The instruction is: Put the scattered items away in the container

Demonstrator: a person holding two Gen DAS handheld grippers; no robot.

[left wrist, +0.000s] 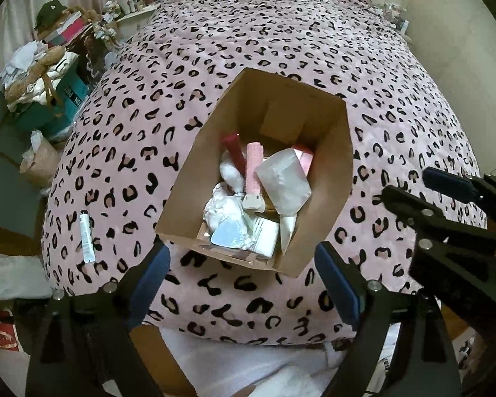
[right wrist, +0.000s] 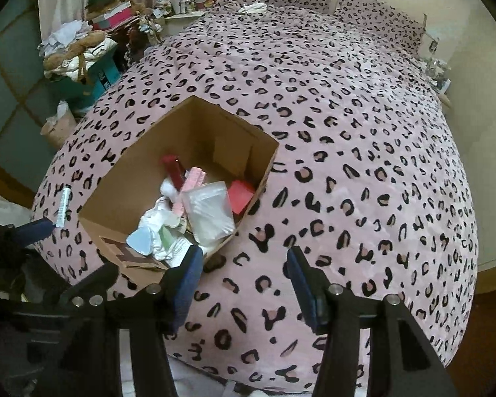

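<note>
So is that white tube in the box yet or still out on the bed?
Out. The white tube lies flat on the leopard-print bedspread, left of the cardboard box, apart from it.

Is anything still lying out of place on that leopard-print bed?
Yes: one white tube lies loose on the bedspread, left of the cardboard box, apart from it, while the other items are already inside. Both grippers are empty.

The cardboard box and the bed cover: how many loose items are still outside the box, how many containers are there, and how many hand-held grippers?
Loose items on the bed cover: 1, the white tube
Containers: 1, the cardboard box
Hand-held grippers: 2, left hand-held gripper and right hand-held gripper, both open and empty
Total: 4
</note>
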